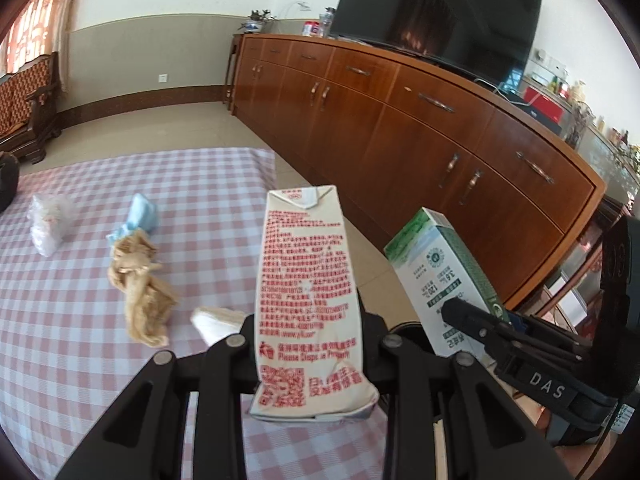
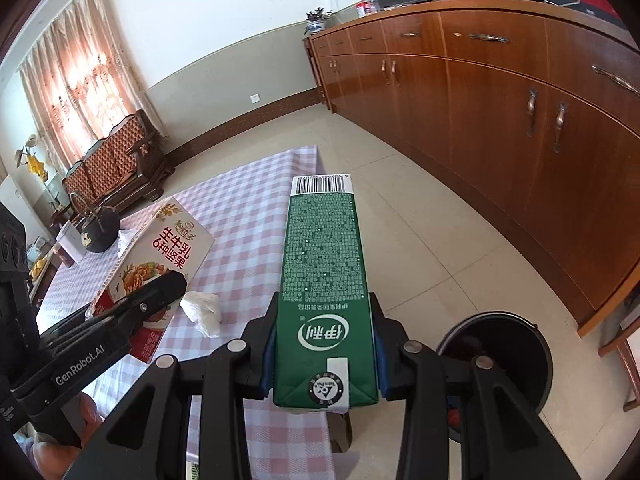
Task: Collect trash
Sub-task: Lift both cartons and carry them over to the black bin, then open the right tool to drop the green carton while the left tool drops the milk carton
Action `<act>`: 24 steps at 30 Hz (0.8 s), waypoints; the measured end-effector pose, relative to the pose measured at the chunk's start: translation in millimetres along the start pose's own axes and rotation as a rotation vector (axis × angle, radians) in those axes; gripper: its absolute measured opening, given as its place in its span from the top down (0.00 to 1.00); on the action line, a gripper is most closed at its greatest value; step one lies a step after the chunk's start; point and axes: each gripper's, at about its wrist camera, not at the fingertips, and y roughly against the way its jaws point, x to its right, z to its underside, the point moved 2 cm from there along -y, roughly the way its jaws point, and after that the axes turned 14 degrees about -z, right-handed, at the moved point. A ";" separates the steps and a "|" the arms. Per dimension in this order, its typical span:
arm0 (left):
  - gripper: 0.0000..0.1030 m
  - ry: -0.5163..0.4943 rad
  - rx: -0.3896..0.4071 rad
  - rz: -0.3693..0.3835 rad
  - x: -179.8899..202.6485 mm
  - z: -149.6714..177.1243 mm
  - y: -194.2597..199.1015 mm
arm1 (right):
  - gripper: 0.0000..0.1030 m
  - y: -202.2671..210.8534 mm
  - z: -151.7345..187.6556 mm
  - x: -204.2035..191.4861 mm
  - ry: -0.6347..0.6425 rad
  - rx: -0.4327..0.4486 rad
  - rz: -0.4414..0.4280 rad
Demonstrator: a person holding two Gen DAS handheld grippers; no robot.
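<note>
My left gripper (image 1: 310, 344) is shut on a white milk carton with red print (image 1: 306, 280), held above the checked table's right edge. My right gripper (image 2: 326, 344) is shut on a green milk carton (image 2: 324, 264); that carton also shows in the left wrist view (image 1: 444, 276), to the right of the white one. The white carton and the left gripper show in the right wrist view (image 2: 160, 256) at the left. A dark round trash bin (image 2: 500, 356) stands on the floor right of the table, below my right gripper.
On the checked tablecloth (image 1: 200, 208) lie a crumpled brown paper (image 1: 140, 284), a blue wrapper (image 1: 140, 212), a clear plastic bag (image 1: 48, 224) and a white tissue (image 2: 202, 310). A dark kettle (image 2: 98, 228) sits at the far end. A long wooden cabinet (image 1: 400, 120) runs along the right.
</note>
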 end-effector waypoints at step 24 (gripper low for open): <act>0.70 -0.234 -0.232 0.142 187.5 80.9 -78.1 | 0.62 71.7 76.2 209.0 -0.325 -0.048 0.263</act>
